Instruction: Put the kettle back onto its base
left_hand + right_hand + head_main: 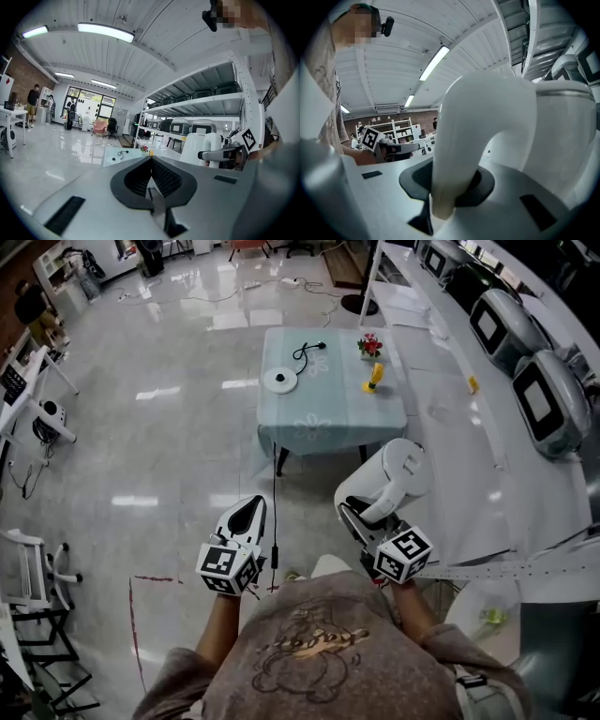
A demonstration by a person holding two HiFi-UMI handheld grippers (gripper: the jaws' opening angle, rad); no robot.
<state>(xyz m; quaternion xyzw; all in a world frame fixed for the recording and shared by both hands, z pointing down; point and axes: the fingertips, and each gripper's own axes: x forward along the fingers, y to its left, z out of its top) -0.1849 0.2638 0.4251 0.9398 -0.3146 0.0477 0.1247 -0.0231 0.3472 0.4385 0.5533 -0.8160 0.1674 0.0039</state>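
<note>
I hold a white kettle (398,474) by its curved handle (478,140), with my right gripper (361,512) shut on it above the floor, short of the table. In the right gripper view that gripper (445,187) has both pads pressed on the handle's lower end. The round white base (279,381) with its black cord lies on the table's left part, far ahead. My left gripper (248,507) is level beside the right one, shut, with nothing in it. In the left gripper view, the left gripper (151,159) shows closed tips and the kettle (199,147) appears to its right.
The small table (328,418) has a pale blue cloth; a red flower pot (370,346) and a yellow object (374,377) stand on its right part. Shelves with white machines (553,399) run along the right. A white desk (28,390) and a chair frame (37,587) stand at the left.
</note>
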